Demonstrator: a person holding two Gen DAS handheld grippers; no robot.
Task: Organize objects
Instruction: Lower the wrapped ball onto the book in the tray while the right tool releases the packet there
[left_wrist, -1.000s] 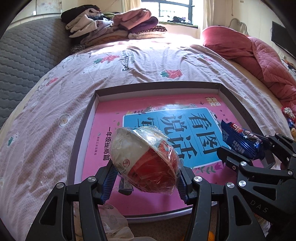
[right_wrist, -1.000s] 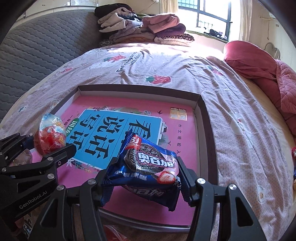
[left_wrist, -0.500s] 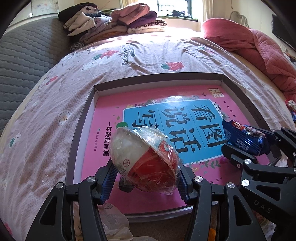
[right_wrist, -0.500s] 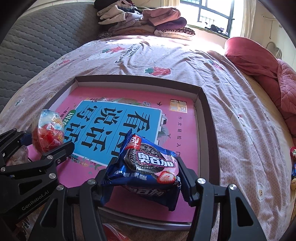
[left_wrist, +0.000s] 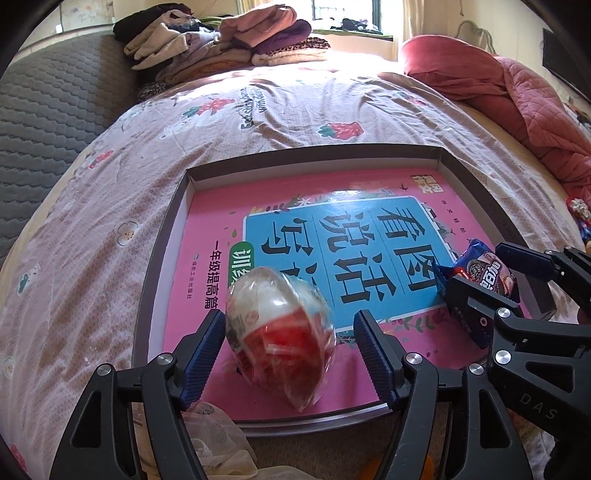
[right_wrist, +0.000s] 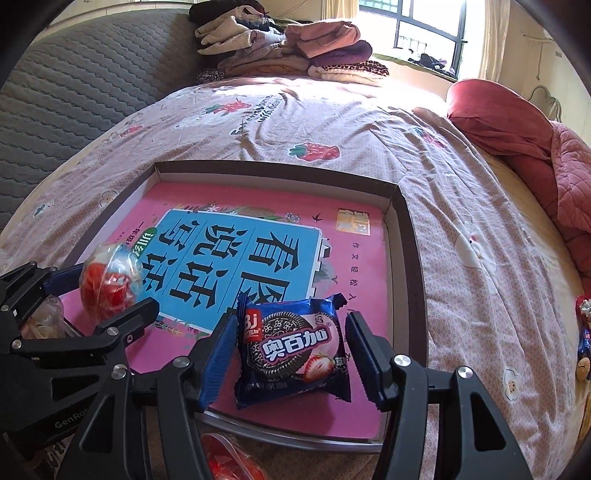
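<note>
Left gripper (left_wrist: 290, 350) opening around wrapped egg (left_wrist: 280, 332); right gripper (right_wrist: 291, 350) open, cookie pack (right_wrist: 291, 350) loose in tray (right_wrist: 408, 236), clothes pile (right_wrist: 280, 48) beyond.

Left tool (left_wrist: 290, 345) pitched steeply down, jaws opening, pads apart with visible gaps either side. Right tool (right_wrist: 291, 349) at a similar downward pitch just beside it, jaws spread wide, pads not pressing on anything.
</note>
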